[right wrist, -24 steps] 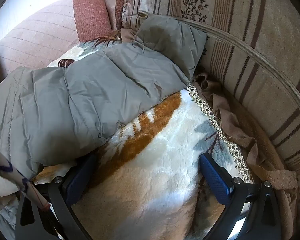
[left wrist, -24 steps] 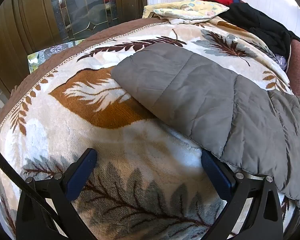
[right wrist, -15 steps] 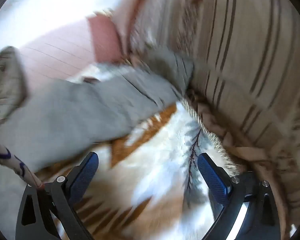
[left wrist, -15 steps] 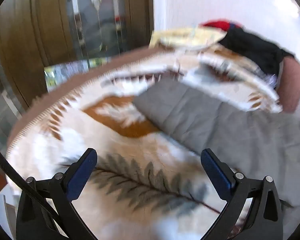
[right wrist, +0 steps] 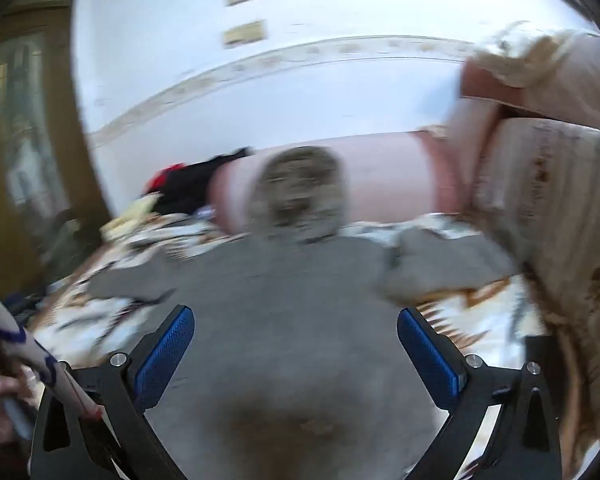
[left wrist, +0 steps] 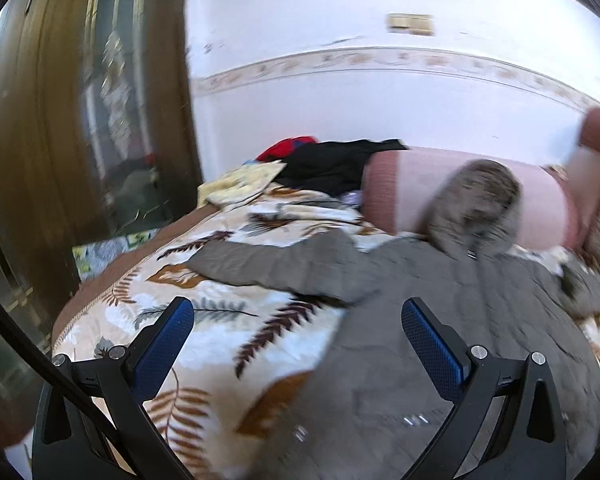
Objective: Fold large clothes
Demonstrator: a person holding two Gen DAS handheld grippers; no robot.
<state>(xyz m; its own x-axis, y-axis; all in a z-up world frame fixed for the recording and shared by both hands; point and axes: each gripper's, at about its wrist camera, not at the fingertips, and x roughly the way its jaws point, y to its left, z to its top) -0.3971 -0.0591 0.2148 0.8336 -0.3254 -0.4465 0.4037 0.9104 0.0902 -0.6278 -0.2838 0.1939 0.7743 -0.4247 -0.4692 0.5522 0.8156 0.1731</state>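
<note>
Lying spread out flat on the bed, the big grey puffy quilted jacket [left wrist: 440, 320] has its back up and its two sleeves out to the left and right. That makes it easy to fold, because every part can be reached. Its furry hood [left wrist: 476, 208] sits at the far end, leaning on the long pink roll pillow [left wrist: 400, 184]. Under the jacket is a soft cream blanket with brown and grey leaves [left wrist: 220, 320], which covers the bed.

The left gripper [left wrist: 296, 340] hangs over the left side of the jacket, near the left sleeve [left wrist: 268, 268]. Its blue jaws are wide apart and hold nothing. The right gripper [right wrist: 294, 344] hangs over the middle of the jacket. Its jaws are spread wide too, with nothing between them.

Both grippers look out over the whole jacket from the near end, I think to pick where to grab. No fold looks done yet. A sleeve may be the next thing to take.

Far off on the left lie a black and red pile of clothes [left wrist: 328, 160] and a yellow flowery cloth [left wrist: 244, 184], well away from the jacket. The pictures are blurry, so small things are hard to tell.
</note>
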